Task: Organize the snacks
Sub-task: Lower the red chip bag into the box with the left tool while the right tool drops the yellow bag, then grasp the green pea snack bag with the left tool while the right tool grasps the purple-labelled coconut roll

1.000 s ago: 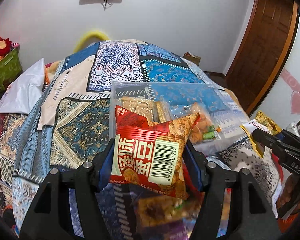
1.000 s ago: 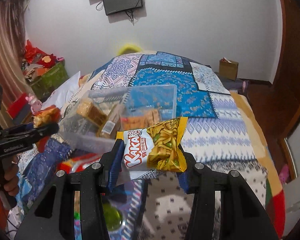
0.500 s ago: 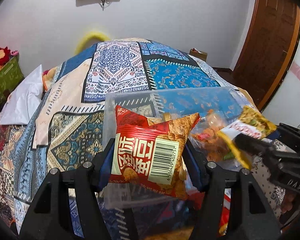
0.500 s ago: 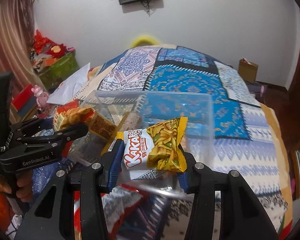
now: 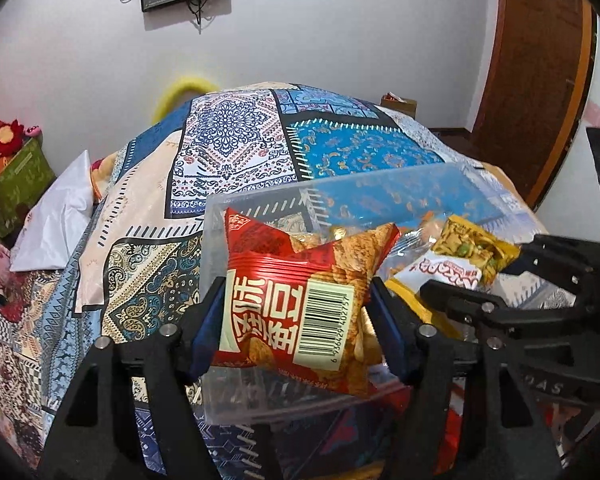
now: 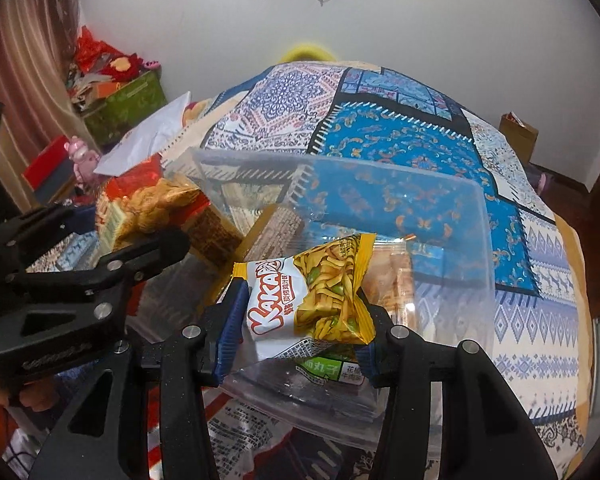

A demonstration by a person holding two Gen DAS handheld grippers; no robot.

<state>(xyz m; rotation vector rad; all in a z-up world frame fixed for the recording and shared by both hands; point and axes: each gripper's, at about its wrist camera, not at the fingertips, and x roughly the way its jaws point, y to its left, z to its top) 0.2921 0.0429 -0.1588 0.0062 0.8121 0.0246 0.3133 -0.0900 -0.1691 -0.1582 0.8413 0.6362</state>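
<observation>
My left gripper [image 5: 298, 320] is shut on a red snack bag [image 5: 300, 300] with a barcode, held over the near-left part of a clear plastic box [image 5: 340, 196] on the bed. My right gripper [image 6: 300, 328] is shut on a yellow and white Kaka snack bag [image 6: 312, 292], held over the box's near edge [image 6: 380, 412]. The yellow bag also shows in the left wrist view [image 5: 460, 252], and the red bag in the right wrist view [image 6: 152, 204]. Several snack packs [image 6: 216, 236] lie inside the box.
The box sits on a patterned quilt [image 5: 236, 140] covering the bed. More snack packets [image 6: 256, 424] lie on the quilt below the grippers. A white pillow [image 5: 56, 216] and a green box [image 6: 128, 108] are at the left. A wooden door [image 5: 540, 72] stands at the right.
Both grippers have moved forward with their bags, coming over the clear box and closer together. Both stay shut on their bags.
</observation>
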